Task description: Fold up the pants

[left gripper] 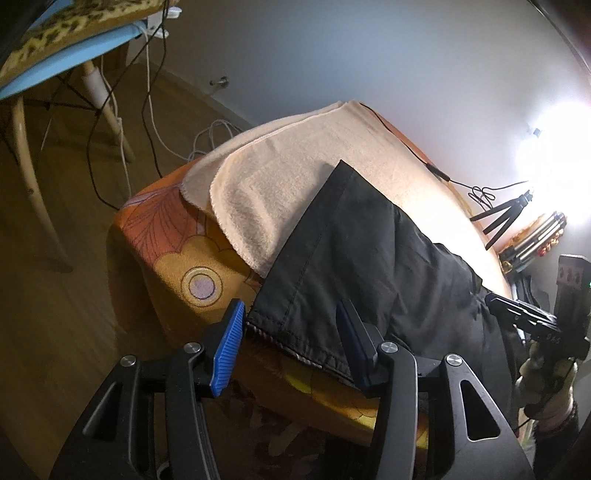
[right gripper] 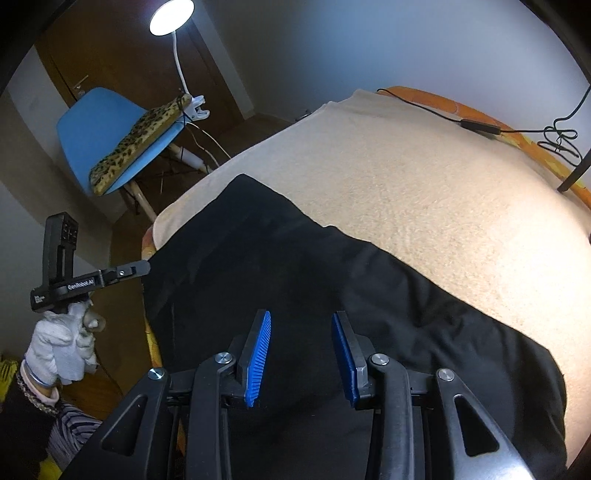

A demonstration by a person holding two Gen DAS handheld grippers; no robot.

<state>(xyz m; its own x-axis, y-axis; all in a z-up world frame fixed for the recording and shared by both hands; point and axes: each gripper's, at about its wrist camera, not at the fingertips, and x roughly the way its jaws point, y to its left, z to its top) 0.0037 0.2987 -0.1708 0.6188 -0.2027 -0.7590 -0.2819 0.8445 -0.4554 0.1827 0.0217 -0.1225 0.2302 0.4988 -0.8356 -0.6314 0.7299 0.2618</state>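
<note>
Black pants (left gripper: 369, 251) lie flat on a cream towel (left gripper: 295, 162) spread over an orange flowered bed (left gripper: 166, 254). My left gripper (left gripper: 291, 332) hovers at the near hem of a pant leg. Its blue pads stand apart on either side of the hem and do not press on it. My right gripper (right gripper: 301, 332) is open above the middle of the black pants (right gripper: 295, 266), with nothing pinched. In the right wrist view, the left gripper (right gripper: 142, 267) reaches the cloth's left edge, held by a white-gloved hand (right gripper: 66, 350). The right gripper (left gripper: 498, 301) shows at the pants' right side.
A blue chair (right gripper: 96, 122) with a leopard-print cushion (right gripper: 136, 136) stands beside the bed on the wooden floor (left gripper: 74, 295). A lit lamp (right gripper: 171, 16) is clipped to the chair. Black cables (right gripper: 480, 127) and a small tripod (left gripper: 506, 214) lie along the bed's far edge.
</note>
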